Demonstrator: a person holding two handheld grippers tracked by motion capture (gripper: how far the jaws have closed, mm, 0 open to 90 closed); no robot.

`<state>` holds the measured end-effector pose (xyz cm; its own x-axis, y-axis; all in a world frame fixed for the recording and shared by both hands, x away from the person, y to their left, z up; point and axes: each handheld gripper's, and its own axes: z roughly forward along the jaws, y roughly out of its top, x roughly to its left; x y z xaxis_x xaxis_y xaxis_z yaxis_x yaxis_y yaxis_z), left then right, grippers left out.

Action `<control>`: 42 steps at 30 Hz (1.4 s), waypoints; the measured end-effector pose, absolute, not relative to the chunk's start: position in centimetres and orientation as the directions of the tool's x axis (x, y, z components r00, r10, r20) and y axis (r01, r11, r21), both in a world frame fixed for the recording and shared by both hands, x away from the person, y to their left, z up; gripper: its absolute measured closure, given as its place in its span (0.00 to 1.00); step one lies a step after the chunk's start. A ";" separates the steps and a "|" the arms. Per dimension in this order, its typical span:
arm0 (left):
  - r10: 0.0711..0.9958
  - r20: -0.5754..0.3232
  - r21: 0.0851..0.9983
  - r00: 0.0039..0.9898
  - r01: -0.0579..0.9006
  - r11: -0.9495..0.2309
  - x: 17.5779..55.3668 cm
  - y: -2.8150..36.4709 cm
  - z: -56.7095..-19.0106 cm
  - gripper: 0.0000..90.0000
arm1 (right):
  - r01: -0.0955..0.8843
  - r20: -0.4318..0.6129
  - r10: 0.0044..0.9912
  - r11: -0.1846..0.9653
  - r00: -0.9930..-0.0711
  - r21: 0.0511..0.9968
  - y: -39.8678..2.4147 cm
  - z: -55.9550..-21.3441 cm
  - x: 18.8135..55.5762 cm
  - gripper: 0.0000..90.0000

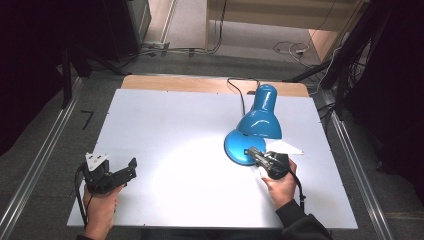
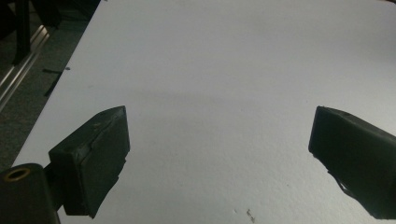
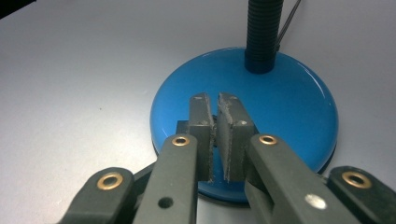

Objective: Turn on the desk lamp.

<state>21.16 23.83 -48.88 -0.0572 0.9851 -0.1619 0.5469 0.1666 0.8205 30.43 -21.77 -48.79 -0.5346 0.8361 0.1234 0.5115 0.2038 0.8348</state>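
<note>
Right gripper (image 3: 215, 114) nearly shut over lamp (image 3: 280, 107) base switch at frame centre; left gripper (image 2: 219, 140) wide open, empty, above desk (image 2: 224, 56).

black fingers (image 3: 233, 140), brass rivets, dark sleeve (image 1: 300, 225)

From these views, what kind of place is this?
Probably a lab or studio recording rig, not a home. A white tabletop sits between metal floor rails, with black curtains at the sides and loose cables on the floor behind. A blue desk lamp stands on the table.
</note>
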 end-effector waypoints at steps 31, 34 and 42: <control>0.985 -0.163 0.822 -0.054 0.545 0.166 21.1 23.9 -48.8 0.07 | 0.520 0.132 0.827 0.211 -0.546 0.828 -22.9 -48.0 29.6 0.44; 0.985 -0.163 0.822 -0.054 0.545 0.166 21.1 23.9 -48.8 0.07 | 0.519 0.127 0.832 0.210 -0.541 0.829 -23.3 -47.9 29.5 0.42; 0.985 -0.163 0.821 -0.056 0.546 0.167 21.1 23.9 -48.9 0.07 | 0.523 0.126 0.846 0.197 -0.519 0.829 -25.2 -47.5 28.9 0.38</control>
<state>21.12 23.85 -48.86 -0.0560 0.9851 -0.1627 0.5460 0.1666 0.8210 28.86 -25.23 -47.50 -0.5188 0.8455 0.1261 0.5231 0.1973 0.8291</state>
